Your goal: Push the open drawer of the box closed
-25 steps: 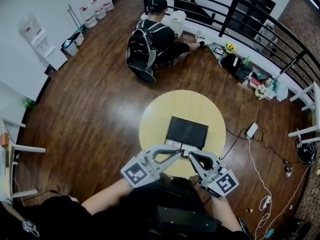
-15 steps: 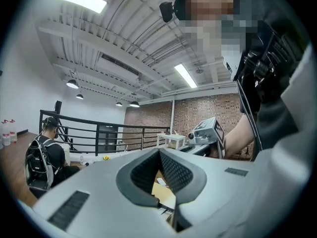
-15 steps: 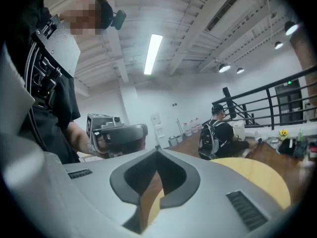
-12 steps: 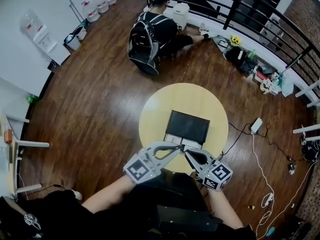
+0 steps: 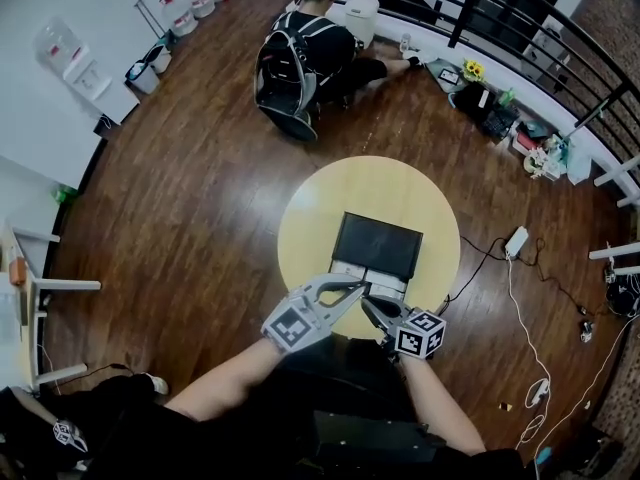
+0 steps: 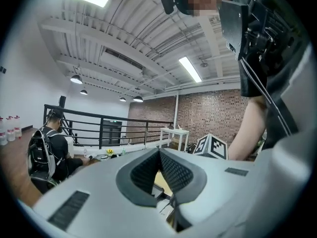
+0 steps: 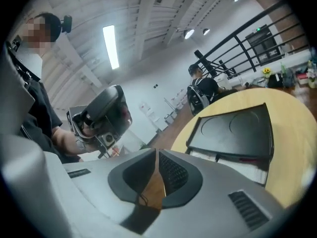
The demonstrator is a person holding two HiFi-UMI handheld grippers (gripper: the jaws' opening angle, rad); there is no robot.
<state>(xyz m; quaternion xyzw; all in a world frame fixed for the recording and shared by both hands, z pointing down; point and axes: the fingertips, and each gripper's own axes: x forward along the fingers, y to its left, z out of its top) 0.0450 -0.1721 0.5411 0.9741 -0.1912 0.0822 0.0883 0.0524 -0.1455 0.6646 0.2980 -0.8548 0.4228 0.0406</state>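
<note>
Now push forward on drawer [image 5: 366,278], just beyond clenched left gripper [image 5: 358,289] and empty right gripper [image 5: 368,306], jaws just opening slightly.

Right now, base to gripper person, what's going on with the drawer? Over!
Left gripper shut, empty. Right gripper just opening a crack, nothing between. Box drawer sticking out, not pushed yet. Nothing blocking it. Over.

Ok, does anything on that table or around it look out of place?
The white drawer sticks out from the front of the black box, toward the person, rather than sitting flush. Beside the round table, a white adapter and loose cables trail across the floor. Nothing looks spilled or broken.
</note>
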